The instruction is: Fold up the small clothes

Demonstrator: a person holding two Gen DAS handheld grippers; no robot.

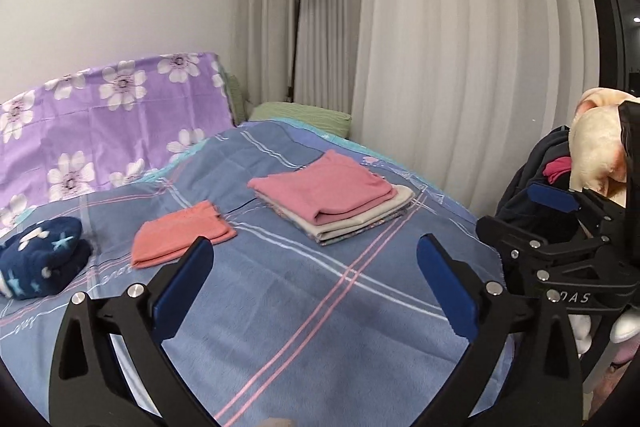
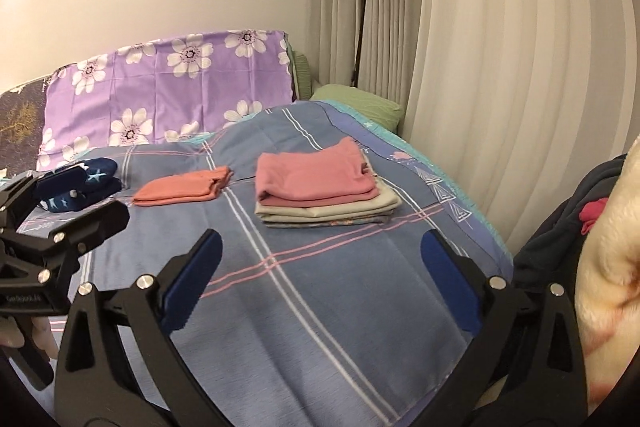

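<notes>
I see three lots of folded small clothes lying on a bed covered by a blue checked blanket (image 1: 320, 307). Toward the far right corner sits a neat stack (image 1: 332, 199): a dusty pink garment on top, a beige one under it, and a thin patterned layer at the bottom. Just left of it, apart from it, lies a single coral piece (image 1: 180, 235) folded flat. Near the left edge rests a navy fleece bundle with pale stars (image 1: 40, 263), folded thick and soft.

My left gripper (image 1: 314, 277) hangs over the near part of the blanket with its blue-padded jaws spread wide and nothing between them. My right gripper (image 2: 320, 281) is the same: jaws wide, empty, above bare blanket.

The left wrist view shows the right gripper from the side at the right edge of the bed, in front of a heap of unfolded clothes (image 1: 560, 163), dark with a magenta scrap and a cream fleece. The right wrist view shows the left gripper at its left edge, partly covering the navy bundle, with fingers (image 2: 40, 335) of a hand below it.

The cream fleece (image 2: 608, 255) is blurred and cut off, so I cannot tell its shape. A purple flowered cloth (image 1: 100, 115) drapes the head of the bed.
</notes>
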